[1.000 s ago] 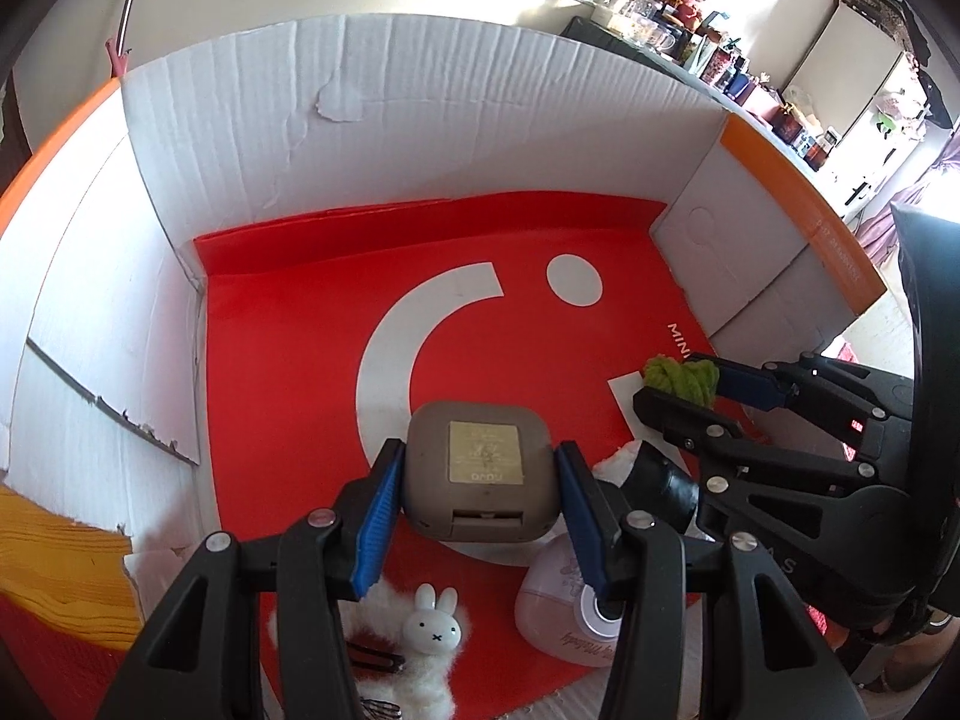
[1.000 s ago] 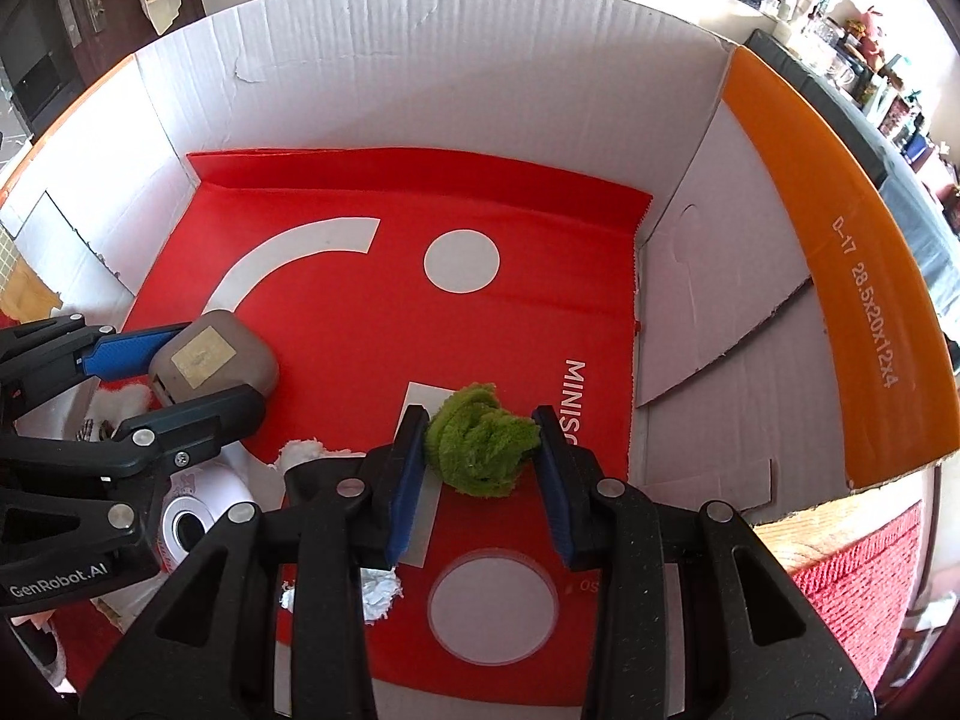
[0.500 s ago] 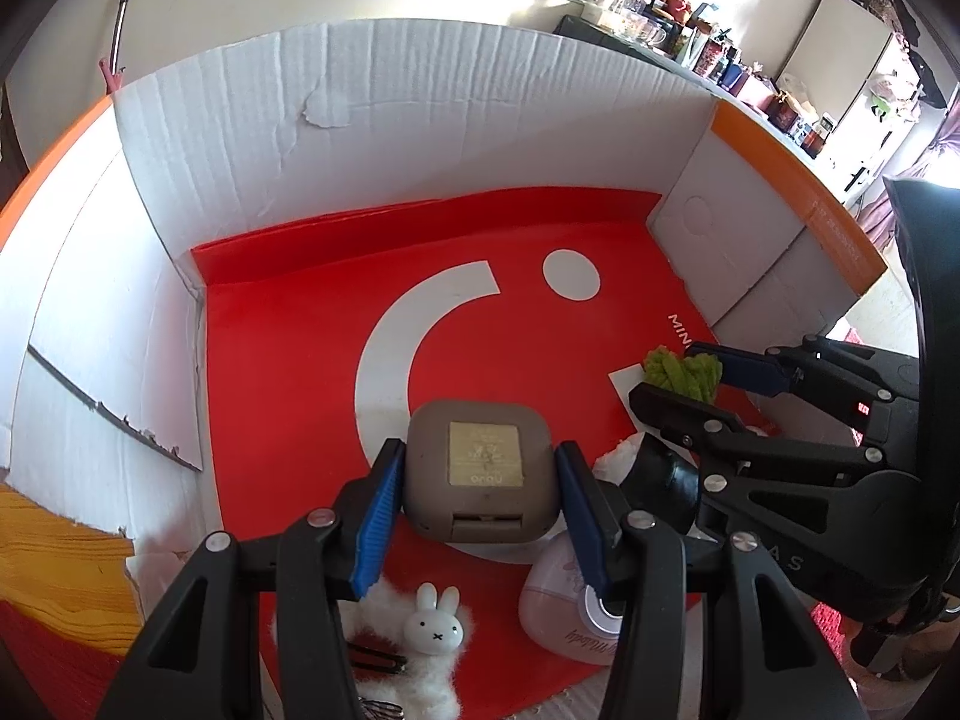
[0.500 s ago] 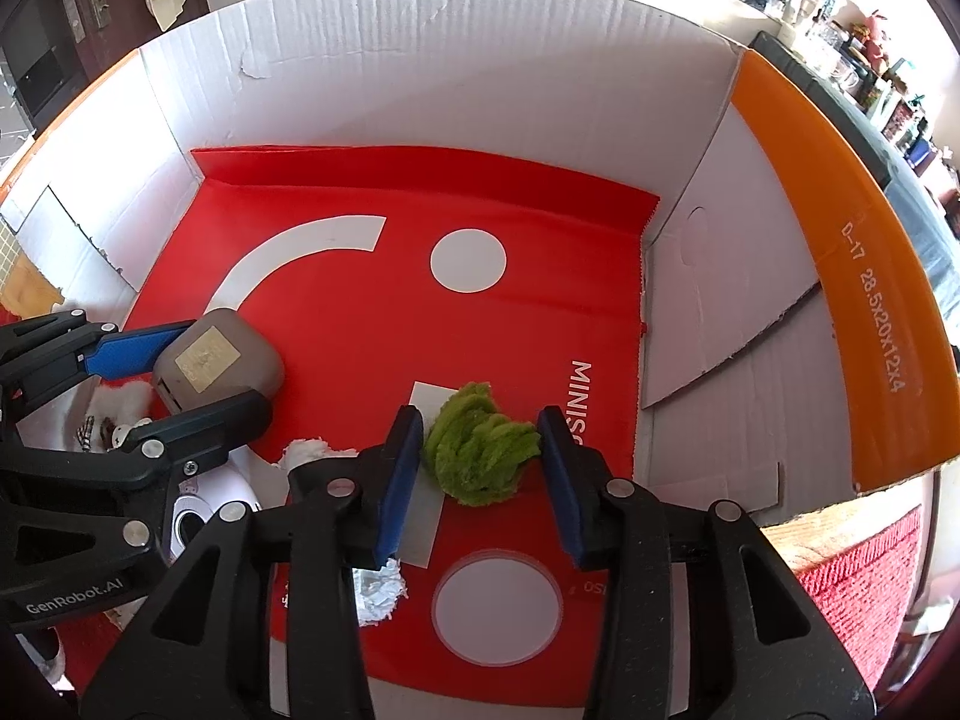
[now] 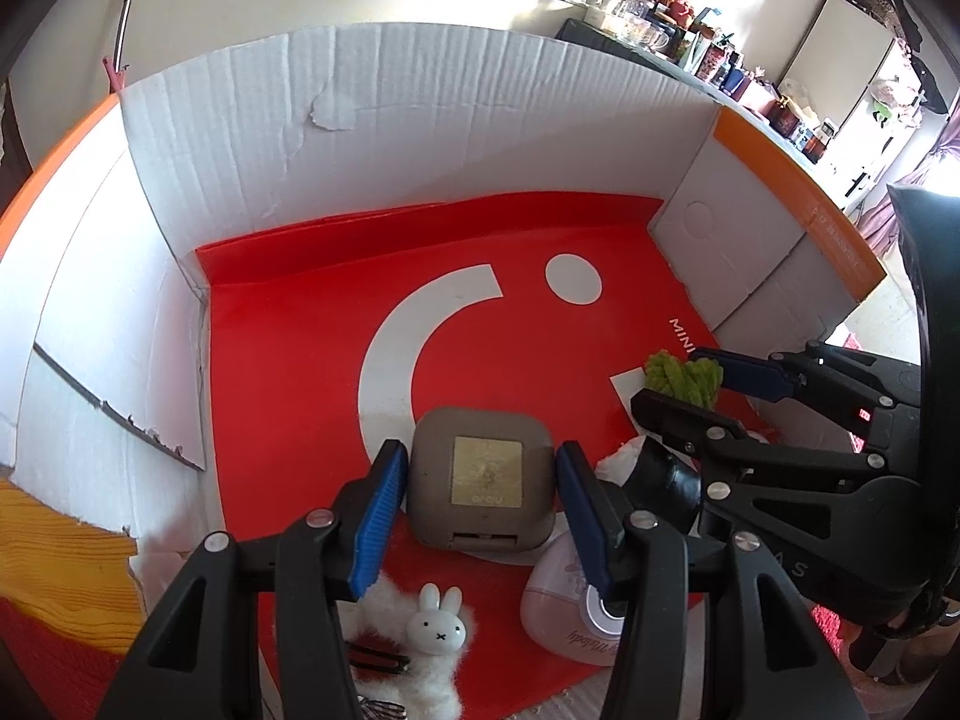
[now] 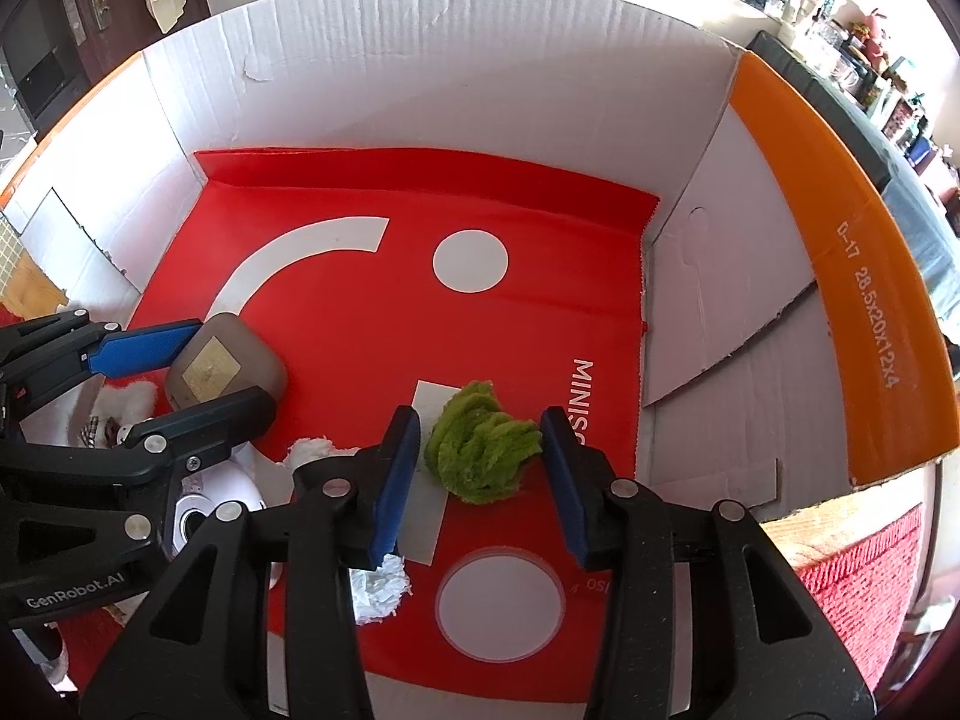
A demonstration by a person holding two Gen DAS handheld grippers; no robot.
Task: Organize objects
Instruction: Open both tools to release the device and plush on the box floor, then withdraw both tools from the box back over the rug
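Both grippers reach down into a white cardboard box floored with a red sheet. My left gripper straddles a taupe square case with a gold label. The case rests on the red floor, and the blue pads stand a sliver off its sides. In the right wrist view the same left gripper and case sit at the left. My right gripper is opening around a green fuzzy pompom, which lies on the floor with a thin gap at the left pad. The pompom also shows between the right gripper fingers.
Beneath my left gripper lie a white fluffy bunny toy, a pink round bottle, hair clips and a black object. White fluff and a white card lie near the pompom. An orange flap rims the right wall.
My right gripper's jaws have widened and the green pompom has puffed out loose between them. The left jaws eased very slightly off the case. Neither hand shifted.
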